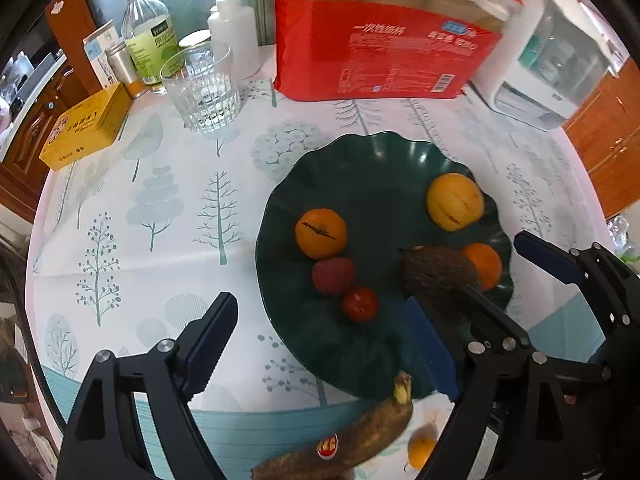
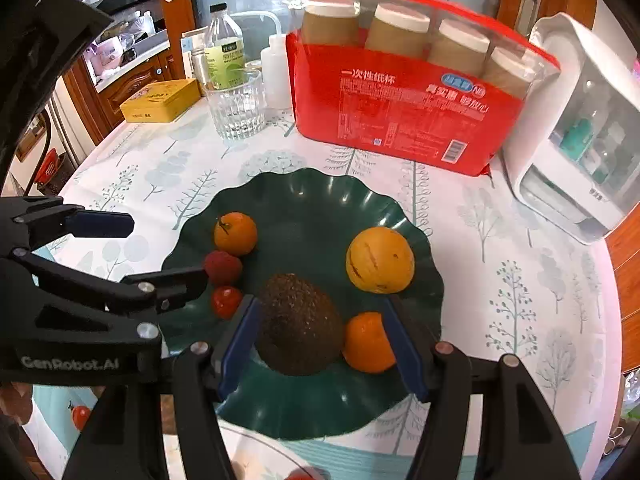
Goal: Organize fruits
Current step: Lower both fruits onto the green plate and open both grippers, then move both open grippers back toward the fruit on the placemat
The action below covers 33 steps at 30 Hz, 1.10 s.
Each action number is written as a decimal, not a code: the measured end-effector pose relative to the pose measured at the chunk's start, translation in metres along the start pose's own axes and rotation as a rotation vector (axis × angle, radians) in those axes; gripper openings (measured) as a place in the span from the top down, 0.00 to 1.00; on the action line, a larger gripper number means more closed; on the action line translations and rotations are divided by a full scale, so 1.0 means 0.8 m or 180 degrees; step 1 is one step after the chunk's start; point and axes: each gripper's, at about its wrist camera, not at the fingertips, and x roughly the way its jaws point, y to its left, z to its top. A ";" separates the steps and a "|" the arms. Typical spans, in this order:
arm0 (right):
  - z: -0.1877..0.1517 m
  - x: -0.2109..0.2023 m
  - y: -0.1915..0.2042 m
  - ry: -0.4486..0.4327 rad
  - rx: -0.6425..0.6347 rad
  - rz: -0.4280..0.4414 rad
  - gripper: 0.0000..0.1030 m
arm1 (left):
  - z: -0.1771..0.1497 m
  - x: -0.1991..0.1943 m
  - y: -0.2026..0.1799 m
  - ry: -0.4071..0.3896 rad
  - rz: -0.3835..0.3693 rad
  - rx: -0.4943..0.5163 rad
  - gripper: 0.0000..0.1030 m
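Note:
A dark green wavy plate (image 1: 360, 160) (image 2: 304, 200) holds a mandarin (image 1: 320, 234) (image 2: 235, 234), a red lychee (image 1: 333, 276) (image 2: 223, 268), a cherry tomato (image 1: 360, 304) (image 2: 226, 302), a yellow-orange round fruit (image 1: 455, 201) (image 2: 380, 260), a brown avocado (image 1: 436, 276) (image 2: 300, 324) and a small orange (image 1: 486, 264) (image 2: 368, 342). My left gripper (image 1: 320, 303) (image 2: 152, 254) hangs open above the lychee and tomato. My right gripper (image 2: 321, 305) is open, straddling the avocado and orange without pressing them. A browned banana (image 1: 352, 440) lies on the cloth before the plate.
Behind the plate stand a red pack of paper cups (image 1: 380, 52) (image 2: 408, 104), a glass tumbler (image 1: 204, 88) (image 2: 238, 104), bottles (image 1: 148, 36) and a yellow box (image 1: 86, 126). A white appliance (image 1: 552, 64) (image 2: 576, 132) sits at the back right. A small orange fruit (image 1: 422, 450) lies by the banana.

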 end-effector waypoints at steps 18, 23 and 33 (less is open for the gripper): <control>-0.034 -0.085 0.020 -0.0105 0.0292 -0.0109 0.39 | -0.058 -0.103 0.011 -0.0286 -0.0070 0.0212 0.11; -0.052 -0.112 0.039 -0.0139 0.0304 -0.0123 0.39 | -0.086 -0.130 0.023 -0.0384 -0.0111 0.0229 0.11; -0.093 -0.143 0.082 -0.0125 0.0333 -0.0053 0.39 | -0.155 -0.167 0.054 -0.0667 0.0052 0.0144 0.11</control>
